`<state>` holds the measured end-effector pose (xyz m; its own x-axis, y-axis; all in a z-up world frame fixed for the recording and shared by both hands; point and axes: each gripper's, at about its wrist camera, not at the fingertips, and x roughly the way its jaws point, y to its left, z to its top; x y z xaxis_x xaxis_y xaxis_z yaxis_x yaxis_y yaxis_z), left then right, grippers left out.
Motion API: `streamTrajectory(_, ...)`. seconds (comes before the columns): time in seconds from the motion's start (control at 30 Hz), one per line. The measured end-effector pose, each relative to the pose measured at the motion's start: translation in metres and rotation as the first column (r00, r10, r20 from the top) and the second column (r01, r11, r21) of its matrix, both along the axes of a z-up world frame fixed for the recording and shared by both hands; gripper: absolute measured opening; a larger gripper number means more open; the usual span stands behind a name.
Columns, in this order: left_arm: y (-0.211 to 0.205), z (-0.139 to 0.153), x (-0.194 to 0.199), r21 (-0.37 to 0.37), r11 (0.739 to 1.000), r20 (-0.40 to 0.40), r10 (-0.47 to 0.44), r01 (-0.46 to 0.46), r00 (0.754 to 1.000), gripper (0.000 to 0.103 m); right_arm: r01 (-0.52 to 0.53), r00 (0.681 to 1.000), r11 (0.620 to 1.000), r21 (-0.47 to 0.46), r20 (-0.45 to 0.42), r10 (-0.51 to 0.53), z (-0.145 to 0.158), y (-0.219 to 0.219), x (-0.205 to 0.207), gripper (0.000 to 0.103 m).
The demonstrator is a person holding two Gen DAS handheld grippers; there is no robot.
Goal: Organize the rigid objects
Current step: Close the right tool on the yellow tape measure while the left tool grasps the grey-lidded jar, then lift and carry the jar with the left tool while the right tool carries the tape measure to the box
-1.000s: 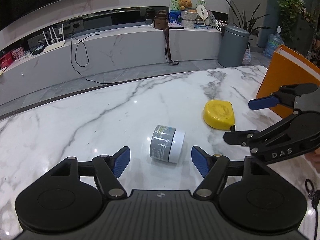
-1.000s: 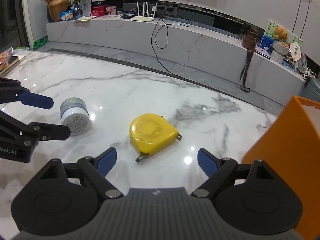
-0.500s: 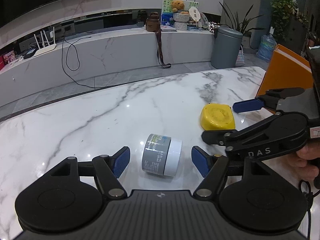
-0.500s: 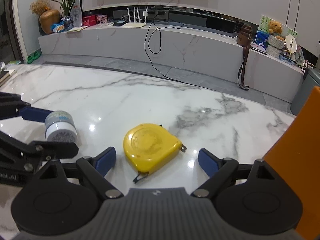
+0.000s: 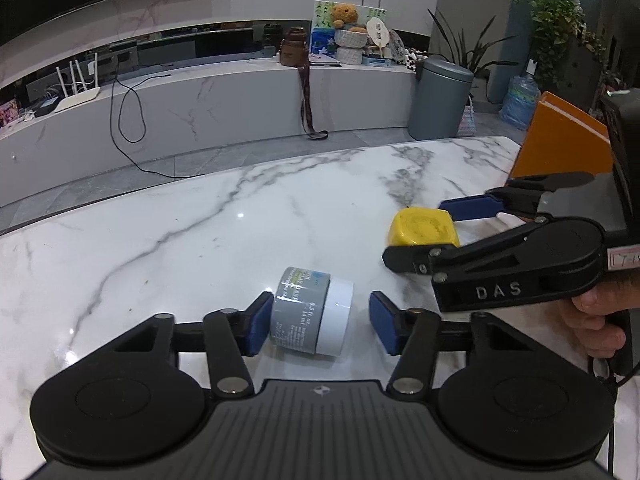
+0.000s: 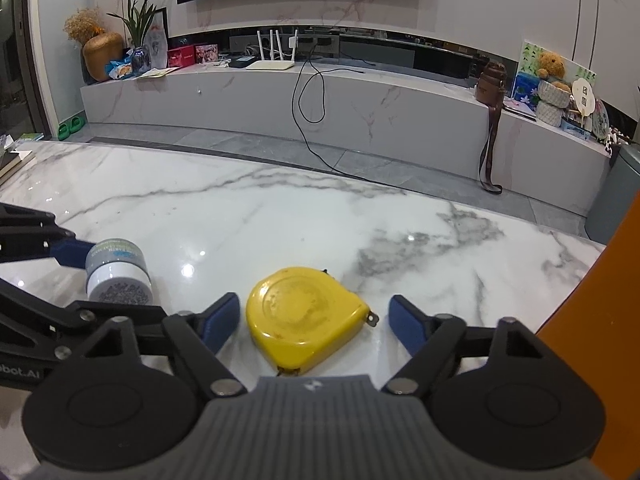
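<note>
Marble table point(image 5: 200, 240); left view alone shows hand point(image 5: 600, 312); right view, books point(image 6: 14, 162).

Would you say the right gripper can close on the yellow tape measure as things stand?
Probably yes. The tape measure lies flat on the marble table between the right gripper's blue pads, which have just been closing and are not yet pressing. Nothing lies between pads and case.
</note>
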<state>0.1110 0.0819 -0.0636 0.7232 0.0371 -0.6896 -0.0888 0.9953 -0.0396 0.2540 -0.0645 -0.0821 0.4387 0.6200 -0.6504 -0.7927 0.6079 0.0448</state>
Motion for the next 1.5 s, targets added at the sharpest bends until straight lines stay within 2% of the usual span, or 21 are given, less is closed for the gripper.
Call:
streamTrajectory(0.1,-0.002,0.000,-0.001,0.010,1.000,-0.001,-0.005,0.005,1.000,0.054,-0.011,1.000,1.000,-0.002,0.004,0.011,0.002,0.000,0.000,0.067)
streamTrajectory(0.37,-0.001,0.000,-0.001,-0.006,1.000,0.002,-0.004,0.004,1.000,0.039,-0.011,1.000,1.000,-0.003,0.004,0.011,0.001,-0.001,-0.001,0.067)
streamTrajectory(0.7,-0.008,0.001,-0.008,0.016,1.000,-0.008,-0.015,0.016,1.000,0.039,-0.023,1.000,1.000,-0.020,0.005,0.023,0.003,0.000,-0.003,0.066)
streamTrajectory(0.93,-0.016,0.008,-0.015,0.032,0.999,-0.024,-0.033,0.034,0.999,0.039,-0.061,0.997,0.996,-0.060,0.040,0.064,0.009,-0.001,-0.014,0.066)
streamTrajectory(1.5,-0.034,0.070,-0.053,0.105,0.994,0.023,-0.032,0.030,0.999,0.039,-0.084,0.991,0.996,0.002,0.107,0.083,0.074,-0.022,-0.048,0.066)
